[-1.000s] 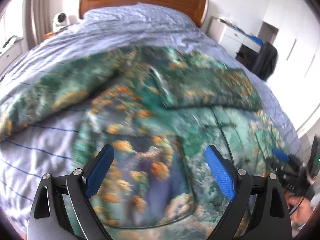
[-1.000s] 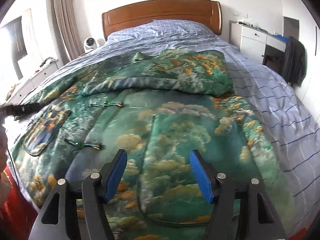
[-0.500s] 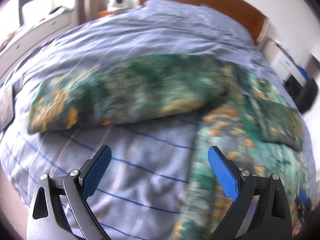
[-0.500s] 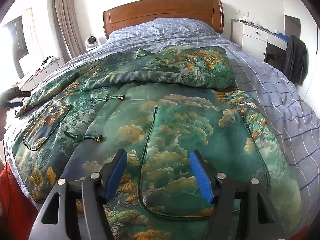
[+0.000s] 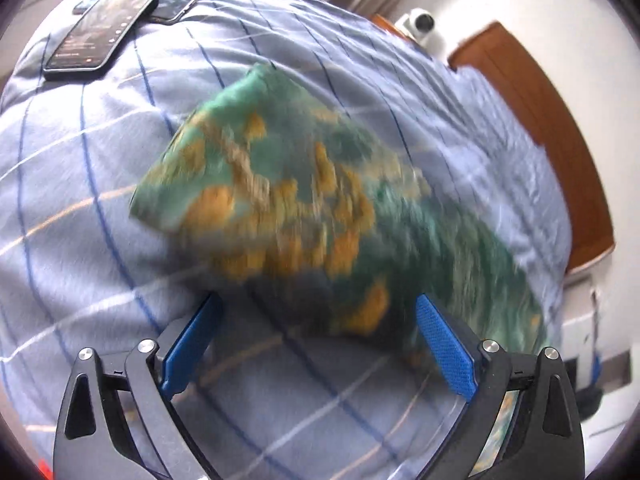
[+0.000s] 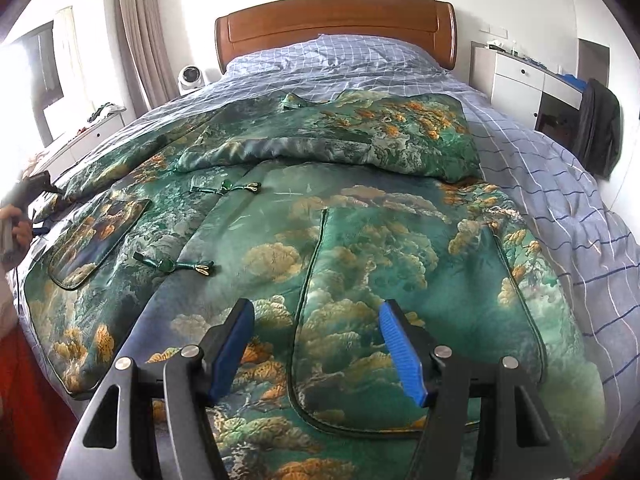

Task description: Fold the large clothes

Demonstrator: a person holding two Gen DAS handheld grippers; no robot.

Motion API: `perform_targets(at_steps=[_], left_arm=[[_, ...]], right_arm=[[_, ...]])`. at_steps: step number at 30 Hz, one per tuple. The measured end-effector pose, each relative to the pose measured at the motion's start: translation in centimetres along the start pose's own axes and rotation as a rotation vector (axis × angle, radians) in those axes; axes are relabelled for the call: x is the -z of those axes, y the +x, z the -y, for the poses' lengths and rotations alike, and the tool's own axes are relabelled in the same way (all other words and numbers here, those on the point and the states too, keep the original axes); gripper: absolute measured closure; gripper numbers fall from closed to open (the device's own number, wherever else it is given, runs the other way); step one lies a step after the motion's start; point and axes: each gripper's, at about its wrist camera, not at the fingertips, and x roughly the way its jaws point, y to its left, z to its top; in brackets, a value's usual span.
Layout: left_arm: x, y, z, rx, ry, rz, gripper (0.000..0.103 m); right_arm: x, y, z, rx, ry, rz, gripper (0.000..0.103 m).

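**Spreading a green jacket across a checked bed**

Lying flat over most of the bed (image 6: 560, 168) is a large green jacket (image 6: 360, 240) printed with gold and cream clouds and trees, its near hem reaching the near edge of the mattress. One sleeve is folded across the chest toward the far right, and the other sleeve (image 5: 288, 208) is stretching out to the left over the pale blue checked cover, where the left view is showing it blurred. Two knotted fastenings (image 6: 176, 266) are sitting along the front opening, and a patch pocket (image 6: 96, 236) is lying at the near left.

The left tongs (image 5: 316, 340) are standing apart with nothing between the blue pads, hovering just near the sleeve's end. The right tongs (image 6: 316, 348) are also standing apart and empty, pointing down at the jacket's near hem. At the far left edge of the right view a hand (image 6: 20, 228) is gripping the other tool's handle.

Two phones (image 5: 104, 20) are resting on the cover beyond the sleeve. A wooden headboard (image 6: 336, 28) is backing the bed, with a small white fan (image 6: 190, 78) to its left, a curtain (image 6: 140, 32) behind that, and white drawers (image 6: 516, 84) on the right, where a dark garment (image 6: 600, 128) is hanging.
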Motion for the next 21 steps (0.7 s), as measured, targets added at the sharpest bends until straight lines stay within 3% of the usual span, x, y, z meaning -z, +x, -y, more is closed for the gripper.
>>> perform_targets(at_steps=[2, 4, 7, 8, 9, 12, 16, 21], left_arm=[[-0.7, 0.2, 0.3, 0.005, -0.007, 0.019, 0.006], [-1.0, 0.1, 0.9, 0.007, 0.004, 0.038, 0.016], [-0.9, 0.0, 1.8, -0.029, 0.04, 0.055, 0.061], [-0.9, 0.2, 2.0, -0.027, 0.052, 0.045, 0.083], [-0.9, 0.3, 2.2, -0.024, 0.061, 0.037, 0.09], [-0.3, -2.2, 5.3, -0.046, 0.188, 0.096, 0.094], [1.3, -5.9, 11.6, -0.001, 0.403, 0.185, 0.094], [7.8, -11.4, 21.9, 0.096, 0.784, 0.279, 0.094]], right_arm=[[0.0, 0.1, -0.1, -0.002, -0.004, -0.002, 0.036], [0.0, 0.1, -0.2, -0.003, -0.008, -0.003, 0.036], [0.1, 0.2, -0.2, -0.005, -0.007, -0.004, 0.036], [0.1, 0.2, -0.2, -0.006, -0.005, -0.005, 0.036], [0.1, 0.2, -0.1, -0.008, -0.001, -0.006, 0.036], [0.1, 0.3, 0.0, -0.011, 0.005, -0.005, 0.036], [0.1, 0.4, 0.1, -0.016, 0.018, -0.005, 0.036], [0.1, 0.4, 0.1, -0.019, 0.023, -0.002, 0.036]])
